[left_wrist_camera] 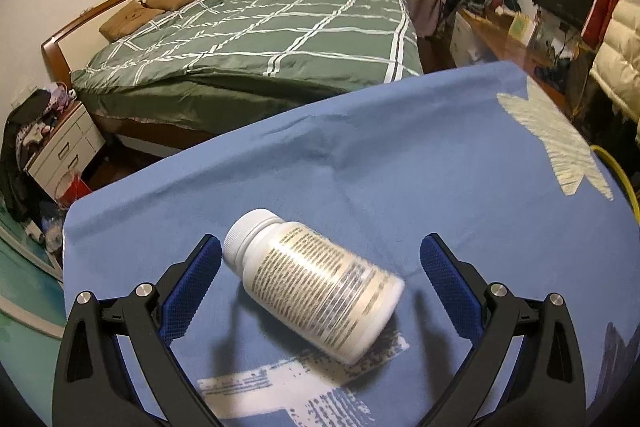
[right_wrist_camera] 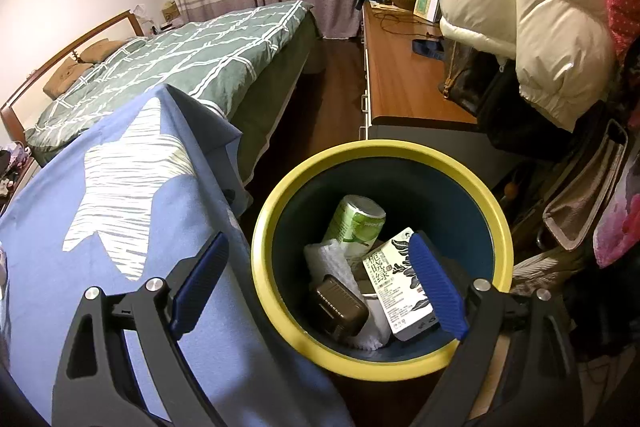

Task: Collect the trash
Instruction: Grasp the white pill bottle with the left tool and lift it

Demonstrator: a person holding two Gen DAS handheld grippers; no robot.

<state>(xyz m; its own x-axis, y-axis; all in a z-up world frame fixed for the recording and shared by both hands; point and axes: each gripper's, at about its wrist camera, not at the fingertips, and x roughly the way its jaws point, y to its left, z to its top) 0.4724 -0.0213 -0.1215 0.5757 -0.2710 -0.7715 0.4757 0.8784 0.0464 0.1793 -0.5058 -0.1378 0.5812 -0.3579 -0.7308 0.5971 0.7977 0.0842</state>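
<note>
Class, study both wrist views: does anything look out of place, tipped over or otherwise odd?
The white pill bottle lies tipped on its side on the blue cloth, between the open left gripper fingers. Nothing looks spilled or damaged.

A white bottle [left_wrist_camera: 312,285] with a white cap and a label of dark fine print lies between the blue pads of the black left gripper [left_wrist_camera: 320,259], on a blue cloth [left_wrist_camera: 360,163] printed with a pale striped star. Below the right gripper [right_wrist_camera: 316,263], a yellow-rimmed, dark-teal bin [right_wrist_camera: 460,163] holds a green can [right_wrist_camera: 356,223], a white-and-green carton [right_wrist_camera: 400,287] and a brown box [right_wrist_camera: 340,307].
</note>
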